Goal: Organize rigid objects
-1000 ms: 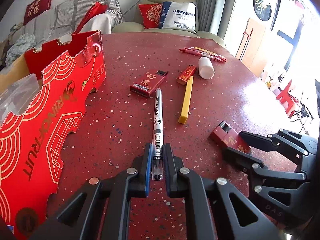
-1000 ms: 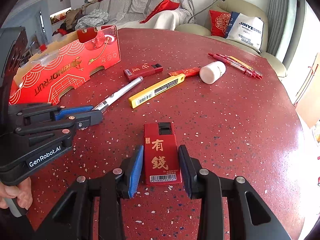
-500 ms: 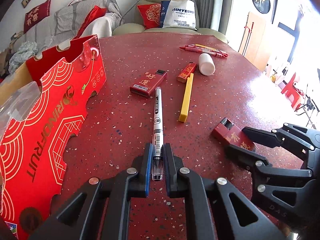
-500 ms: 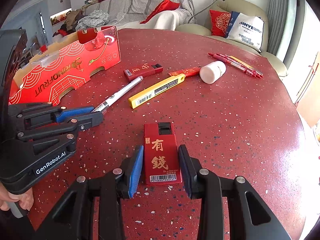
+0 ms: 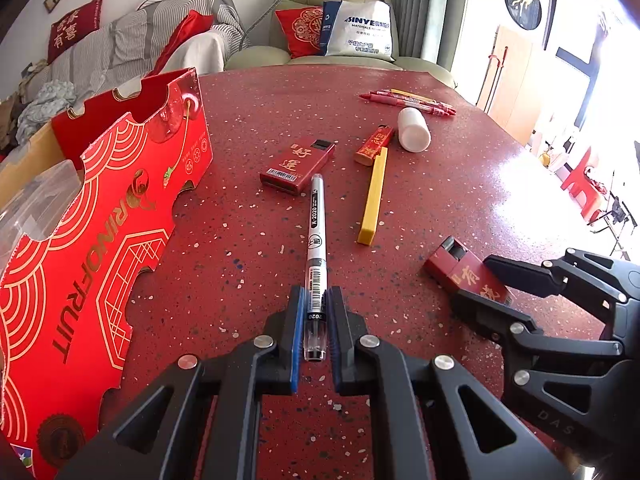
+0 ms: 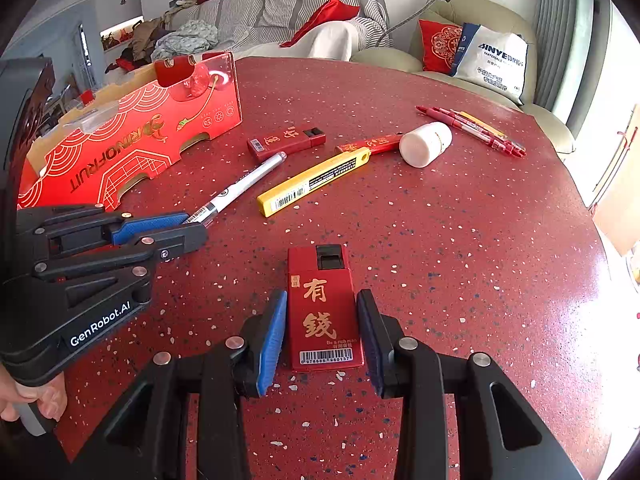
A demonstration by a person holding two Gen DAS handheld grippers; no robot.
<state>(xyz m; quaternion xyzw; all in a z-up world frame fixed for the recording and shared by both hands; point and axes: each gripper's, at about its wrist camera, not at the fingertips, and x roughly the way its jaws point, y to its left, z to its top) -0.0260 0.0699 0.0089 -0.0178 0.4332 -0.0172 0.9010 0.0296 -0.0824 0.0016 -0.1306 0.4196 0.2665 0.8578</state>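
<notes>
My left gripper (image 5: 316,320) is shut on the near end of a silver-white pen (image 5: 316,236) that lies on the red table; both also show in the right wrist view, the gripper (image 6: 188,228) and the pen (image 6: 244,184). My right gripper (image 6: 322,332) straddles a red lighter box with gold characters (image 6: 322,308); its jaws stand just beside the box with small gaps. The box and right gripper also show in the left wrist view (image 5: 468,276).
A red fruit box (image 5: 92,232) stands at the left. On the table lie another red lighter box (image 5: 298,164), a yellow utility knife (image 5: 374,196), a small red lighter (image 5: 374,144), a white bottle (image 5: 414,134) and red pens (image 5: 408,100).
The left wrist view has shifted slightly; the left gripper still grips the pen. The right gripper and its box have not visibly moved.
</notes>
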